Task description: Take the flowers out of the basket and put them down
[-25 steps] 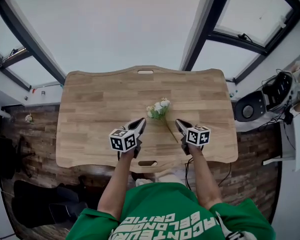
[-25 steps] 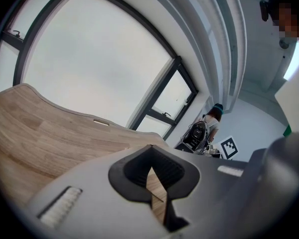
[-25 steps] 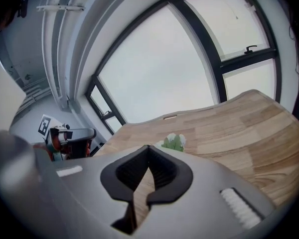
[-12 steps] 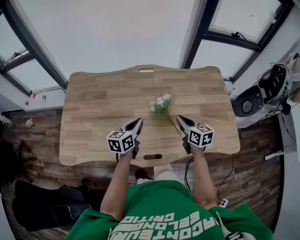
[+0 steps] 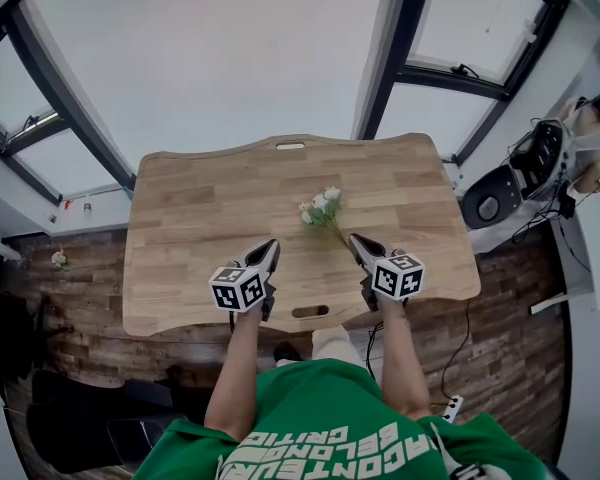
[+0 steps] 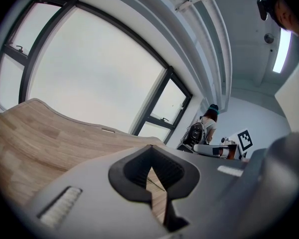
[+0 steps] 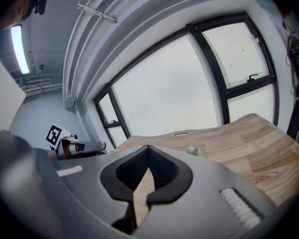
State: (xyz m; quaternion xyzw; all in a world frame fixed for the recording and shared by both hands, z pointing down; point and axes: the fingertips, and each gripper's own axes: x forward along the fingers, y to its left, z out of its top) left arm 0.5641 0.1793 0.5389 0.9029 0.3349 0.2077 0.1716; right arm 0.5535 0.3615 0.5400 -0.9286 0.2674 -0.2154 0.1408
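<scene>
The flowers [image 5: 322,208] are a small artificial-looking sprig: pale blooms, green leaves, one thin stem. I expect almost no weight, soft heads that crush or shed if pinched, and a wiry stem that could roll or slip out of a loose grip. If I take them again, I'd pinch low on the stem, well clear of the blooms, and close gently.

They lie flat on the wooden table [image 5: 180,228], ahead of both tips and between them. The blooms sit furthest from me, and the stem trails back toward the right gripper [image 5: 356,241], ending just beside its tip on the inner side. In the right gripper view the blooms [image 7: 192,151] show as a small pale-green clump ahead and slightly right of the jaws. I see no basket in any view, so I judge the sprig is already out and set down.

The left gripper [image 5: 270,247] has its jaws together with nothing between the pads. In its own view a sliver of green stem shows through the notch, but that stem lies on the table beyond and is not held. The right gripper's jaws are likewise pressed together and empty, with only bare wood visible through the opening. Neither gripper touches the flowers, and both hang above the near edge of the table.
</scene>
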